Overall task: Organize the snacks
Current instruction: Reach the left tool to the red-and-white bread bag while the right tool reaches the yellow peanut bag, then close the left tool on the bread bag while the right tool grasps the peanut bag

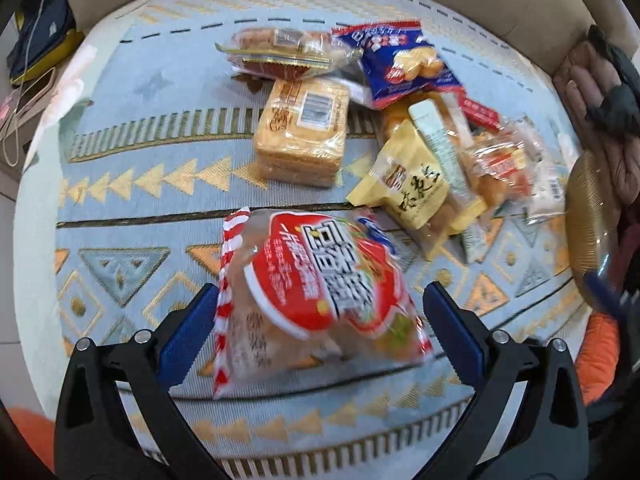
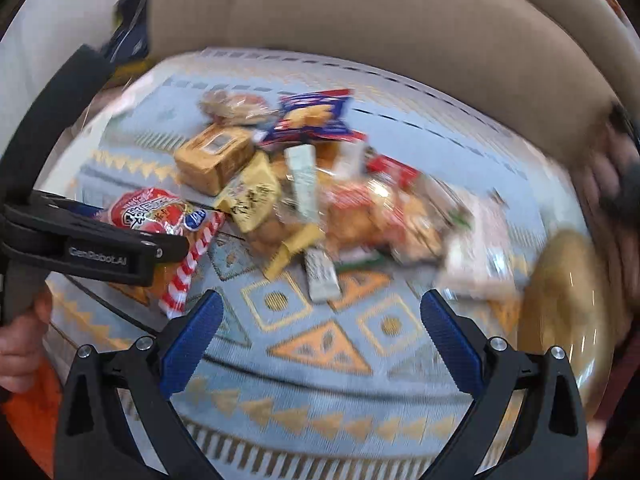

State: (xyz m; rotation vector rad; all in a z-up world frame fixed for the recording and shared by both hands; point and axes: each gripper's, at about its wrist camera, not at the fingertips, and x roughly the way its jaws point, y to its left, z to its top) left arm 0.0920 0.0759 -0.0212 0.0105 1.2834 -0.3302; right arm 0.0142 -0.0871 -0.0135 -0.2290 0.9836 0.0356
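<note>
A red and white snack bag (image 1: 316, 288) lies on the patterned blue and gold cloth (image 1: 132, 208), between the fingers of my left gripper (image 1: 320, 320), which stands open around it. The right wrist view shows that same left gripper (image 2: 172, 246) from the side, low over the red bag (image 2: 156, 212). My right gripper (image 2: 320, 340) is open above bare cloth, with nothing between its fingers. Beyond lie a wrapped loaf of toast (image 1: 304, 132), a blue bag (image 1: 400, 60), a yellow pack (image 1: 408, 188), a bun pack (image 1: 280, 48) and several clear-wrapped snacks (image 1: 496, 160).
A gold dish (image 1: 592, 224) sits at the right edge of the cloth, also in the right wrist view as the gold dish (image 2: 560, 312). A beige sofa back (image 2: 360, 20) rises behind. A dark bag (image 1: 40, 28) lies far left. A hand (image 2: 20, 352) holds the left gripper.
</note>
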